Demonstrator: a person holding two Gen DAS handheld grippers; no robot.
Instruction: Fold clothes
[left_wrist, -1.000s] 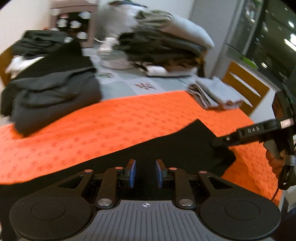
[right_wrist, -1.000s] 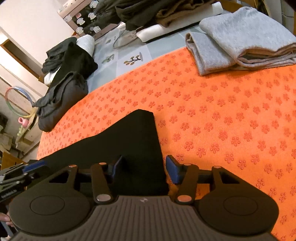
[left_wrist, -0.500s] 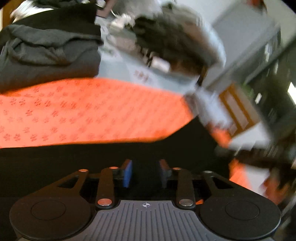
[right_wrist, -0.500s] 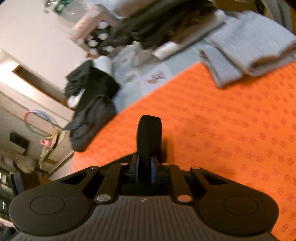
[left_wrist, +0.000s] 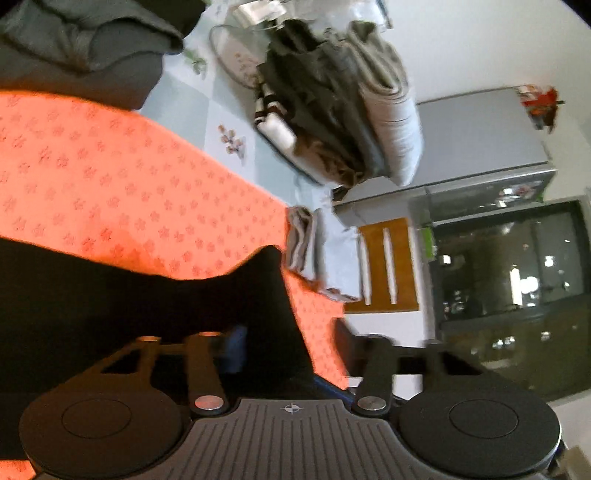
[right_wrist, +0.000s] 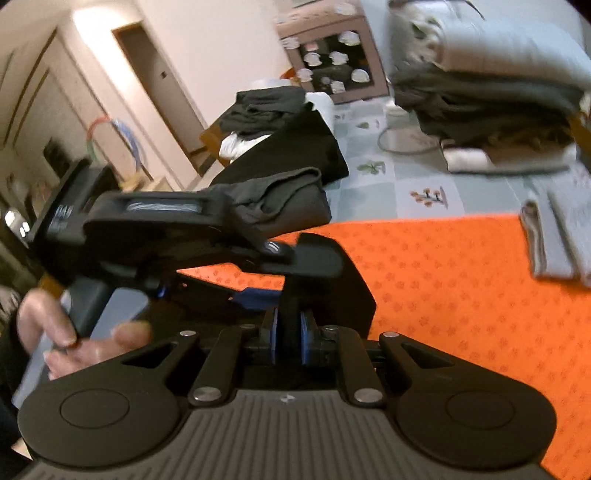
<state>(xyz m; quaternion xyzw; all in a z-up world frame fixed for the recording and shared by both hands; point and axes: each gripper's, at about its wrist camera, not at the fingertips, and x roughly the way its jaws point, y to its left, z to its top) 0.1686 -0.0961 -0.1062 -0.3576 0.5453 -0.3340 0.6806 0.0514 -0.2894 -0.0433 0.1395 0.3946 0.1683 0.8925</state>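
On orange mat (right_wrist: 461, 280) — one black garment (right_wrist: 354, 291), two grippers; right gripper (right_wrist: 287, 334) pinching it.

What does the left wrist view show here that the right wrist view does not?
Only the left wrist view shows the wooden chair back and dark glass cabinet. Only the right wrist view shows the right claw pinching the black garment, the person's hand, and the doorway. Both show the orange mat, folded grey towels and clothes pile.
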